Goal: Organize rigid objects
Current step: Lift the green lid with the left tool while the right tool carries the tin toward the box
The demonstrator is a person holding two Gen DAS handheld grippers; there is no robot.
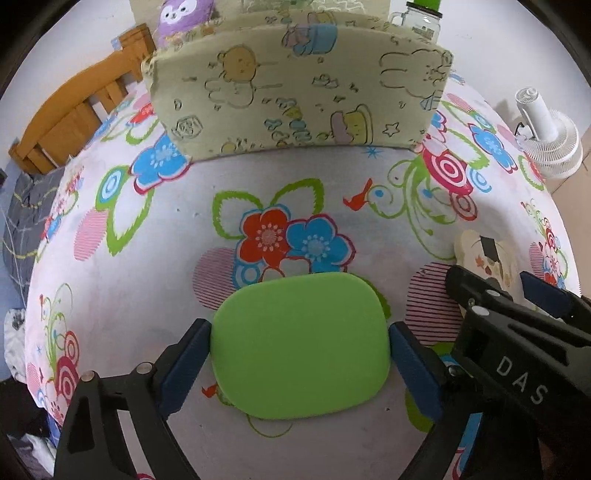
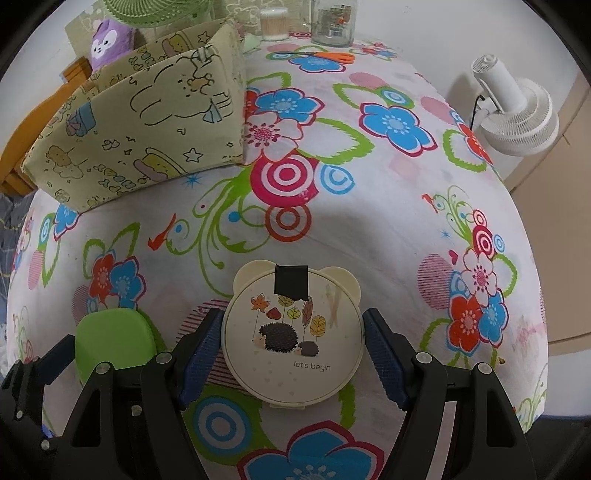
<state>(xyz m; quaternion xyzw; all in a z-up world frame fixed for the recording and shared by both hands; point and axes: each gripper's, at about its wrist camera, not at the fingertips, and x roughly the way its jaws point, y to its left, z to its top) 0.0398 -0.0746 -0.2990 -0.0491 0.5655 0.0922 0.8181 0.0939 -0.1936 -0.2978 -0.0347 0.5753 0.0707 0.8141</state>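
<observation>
The green case (image 1: 300, 347) is a flat, rounded-rectangle box lying on the floral surface (image 1: 184, 236) at the near edge. It looks like hard, smooth plastic, probably light and stiff, and likely slippery at its rounded corners, so its straight left and right sides are the sensible places to grip. The left tool (image 1: 299, 358) straddles exactly those sides, its blue pads touching or all but touching them; the case rests on the cloth and does not appear lifted.

Just to its right lies the round cream case (image 2: 292, 334) with small ears, a hedgehog picture and a patch of black tape on its lid. It too seems rigid and light, and its curved rim offers little flat contact, so a grip across the widest part is safest. The right tool (image 2: 293, 349) brackets it there, left pad against the rim, right pad with a sliver of gap.

Farther off on the left stands a fabric storage bin (image 2: 147, 122) printed with cartoon animals. Its inside is hidden from both views. A glass jar (image 2: 332, 22) and a tub of cotton swabs (image 2: 274, 23) stand at the far edge, orange scissors (image 2: 325, 56) beside them.
</observation>
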